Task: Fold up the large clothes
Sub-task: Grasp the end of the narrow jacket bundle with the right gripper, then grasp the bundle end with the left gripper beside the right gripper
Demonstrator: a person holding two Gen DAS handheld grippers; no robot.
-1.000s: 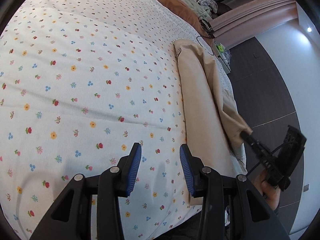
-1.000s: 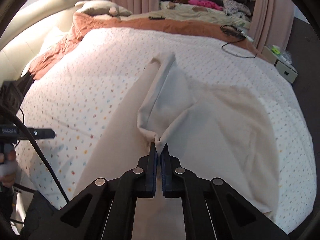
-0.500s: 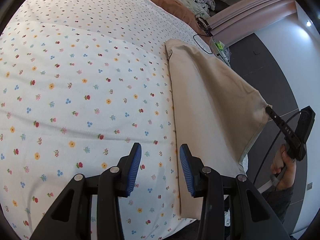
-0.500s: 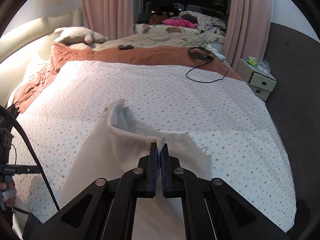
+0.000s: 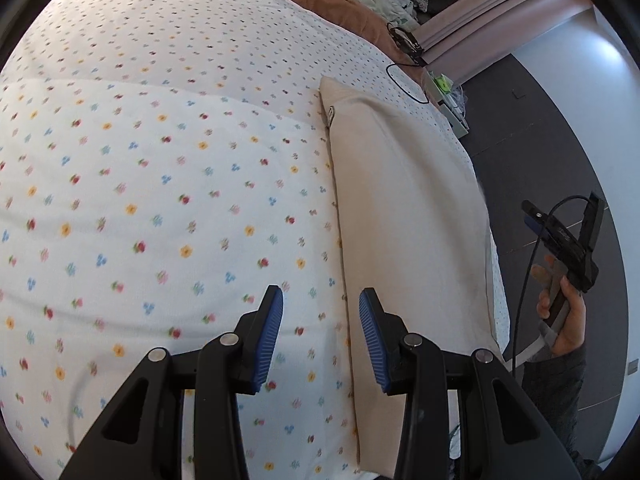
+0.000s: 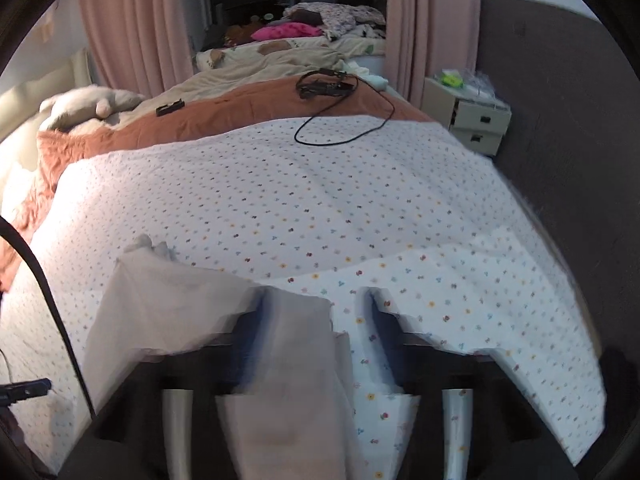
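1. Because its fold is laid, the right gripper [image 6: 316, 344] has just been opening; the garment [image 5: 404, 240], at three o'clock on the bed [image 5: 160, 160], lies released.
2. Left gripper [image 5: 320, 340] hovers parted, empty, free for the next fold.

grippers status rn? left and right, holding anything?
Left gripper: open, nothing between its jaws.
Right gripper: jaws have just been opening, letting go of the beige garment; now open.
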